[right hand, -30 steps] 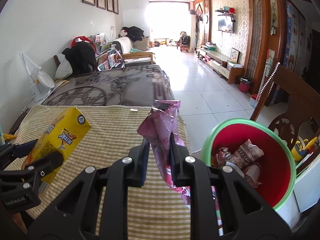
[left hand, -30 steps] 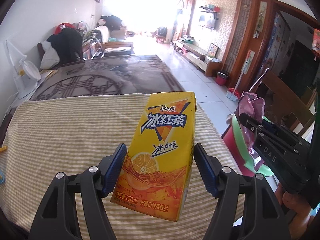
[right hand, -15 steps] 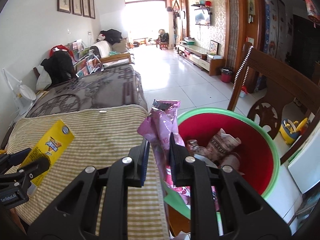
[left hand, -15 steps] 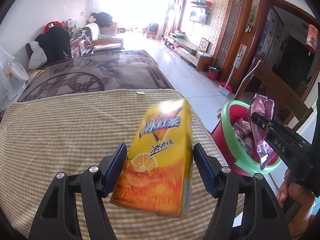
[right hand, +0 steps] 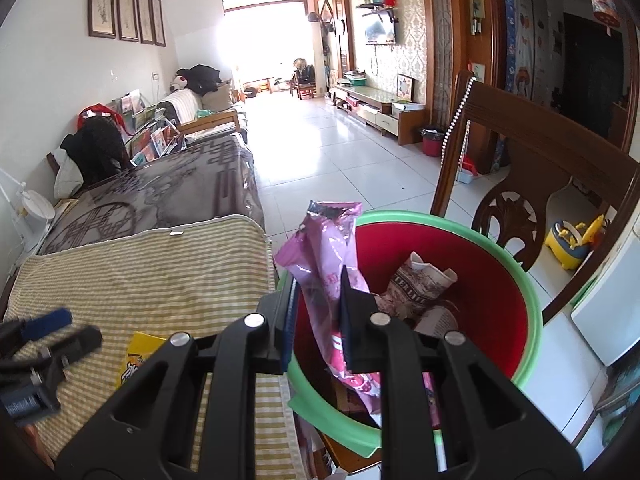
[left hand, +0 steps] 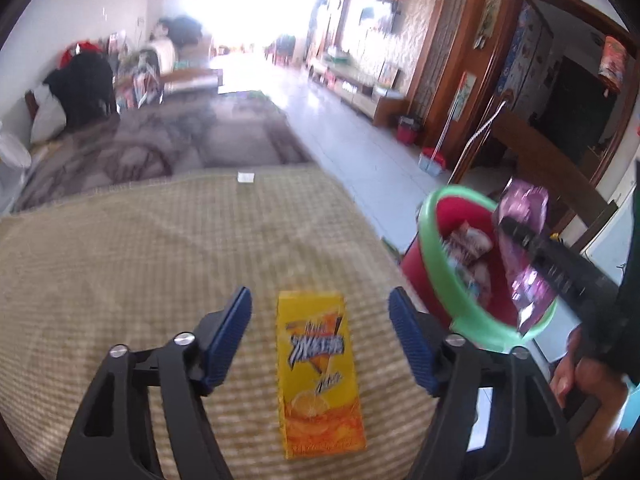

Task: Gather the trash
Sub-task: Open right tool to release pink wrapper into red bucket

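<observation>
A yellow iced-tea carton [left hand: 320, 384] lies flat on the striped tablecloth [left hand: 120, 272], between the open jaws of my left gripper [left hand: 320, 332], which does not touch it. Its corner shows in the right wrist view [right hand: 138, 354]. My right gripper [right hand: 318, 320] is shut on a pink snack wrapper [right hand: 328, 256] and holds it over the red bin with a green rim [right hand: 480, 280]. The bin also shows in the left wrist view [left hand: 436, 248], with the wrapper [left hand: 524, 208] above it. Crumpled paper trash [right hand: 420, 284] lies in the bin.
The bin stands off the table's right edge. A wooden chair [right hand: 532, 152] is behind it. A dark patterned table [right hand: 152, 196] adjoins the far side. A small white scrap [left hand: 245, 177] lies at the cloth's far edge. A yellow toy [right hand: 572, 240] sits on the floor.
My left gripper opened and the carton dropped flat onto the cloth. My right gripper carried the wrapper rightward, over the bin.
</observation>
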### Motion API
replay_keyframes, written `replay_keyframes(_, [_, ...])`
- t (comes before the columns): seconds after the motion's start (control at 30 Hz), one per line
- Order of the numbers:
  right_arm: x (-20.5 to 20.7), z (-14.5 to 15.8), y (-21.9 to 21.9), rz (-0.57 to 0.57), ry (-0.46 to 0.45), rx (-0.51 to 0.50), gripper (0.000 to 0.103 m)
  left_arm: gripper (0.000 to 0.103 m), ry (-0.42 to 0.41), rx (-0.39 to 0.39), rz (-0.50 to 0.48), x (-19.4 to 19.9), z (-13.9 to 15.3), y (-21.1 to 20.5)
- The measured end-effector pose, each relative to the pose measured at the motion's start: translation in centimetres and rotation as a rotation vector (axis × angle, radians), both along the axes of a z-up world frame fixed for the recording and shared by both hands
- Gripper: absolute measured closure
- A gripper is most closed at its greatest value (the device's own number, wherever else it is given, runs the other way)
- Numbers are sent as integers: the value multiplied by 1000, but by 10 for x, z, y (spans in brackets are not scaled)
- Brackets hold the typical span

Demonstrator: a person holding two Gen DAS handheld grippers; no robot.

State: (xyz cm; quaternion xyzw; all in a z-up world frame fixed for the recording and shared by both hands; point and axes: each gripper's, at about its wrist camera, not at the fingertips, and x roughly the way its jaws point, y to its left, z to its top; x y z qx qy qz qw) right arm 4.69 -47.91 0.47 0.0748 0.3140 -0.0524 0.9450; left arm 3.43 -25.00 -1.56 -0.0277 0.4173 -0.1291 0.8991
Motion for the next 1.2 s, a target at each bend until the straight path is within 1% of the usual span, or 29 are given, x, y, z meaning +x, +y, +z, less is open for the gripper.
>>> replay_keyframes(0.13, [1,-1,3,18,7,6,85,33,99,38,1,-4,-34,-3])
replay_keyframes(0.23, [3,-3,9,39,17,-13,85,33,143,32,-4,-2,-49,-9])
replay_keyframes(0.37, [5,-6,12,48,28,-15,85,33,143,76,-9,6,-58,-18])
replay_keyframes(0.5, [7,-8,16,63,38,-19,85,33,160,87,-5,12,-66,-19])
replay_keyframes(0.57, [7,-9,18,71,42,-23,85,34,163,84,0,13,-67,-17])
replay_keyframes(0.7, [9,-11,23,83,48,-32,85,45,169,69,-4,12,-70,-14])
replay_keyframes(0.97, [9,-12,25,87,53,-38,85,46,155,34,17,8,-66,-4])
replay_keyframes(1.2, [9,-12,25,86,53,-38,85,46,91,-2,24,3,-39,1])
